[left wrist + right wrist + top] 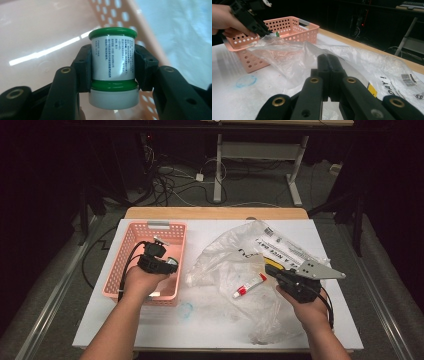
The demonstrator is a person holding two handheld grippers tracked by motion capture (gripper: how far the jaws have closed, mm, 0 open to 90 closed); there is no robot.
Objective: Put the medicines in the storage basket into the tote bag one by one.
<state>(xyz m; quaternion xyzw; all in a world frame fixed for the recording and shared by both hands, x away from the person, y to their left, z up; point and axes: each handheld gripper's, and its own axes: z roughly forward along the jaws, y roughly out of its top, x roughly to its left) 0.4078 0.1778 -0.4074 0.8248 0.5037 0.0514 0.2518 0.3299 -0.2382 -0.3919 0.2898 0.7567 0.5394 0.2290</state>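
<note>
Your left hand-held gripper (113,67) grasps a small bottle (113,63), white-labelled with a green body and a white cap. The pads press on both sides of the label, and the white cap faces the camera end of the jaws. In the high view the left hand-held gripper (159,256) sits above the inside of the pink basket (131,232), near its right wall. In the left gripper view the perforated wall of the basket (140,22) runs just behind the bottle, and the smooth basket floor opens to the left of it.

Your right hand-held gripper (328,62) is clenched, its jaws pressed flat together; whether any of the film is pinched between them you cannot tell. In the high view it (280,272) rests over the clear plastic bag (235,255), close to the right edge of the bench (200,330). The bag spreads from just beside the basket to the right side of the bench. A red-and-white tube (249,286) lies in the bag, left of the right hand-held gripper.

The right gripper view shows the near rim of the basket (294,32) with the bag's film (294,57) lifted against it, and a blue ring mark (246,81) on bare bench surface in front of the basket. The front strip of the bench is bare.
</note>
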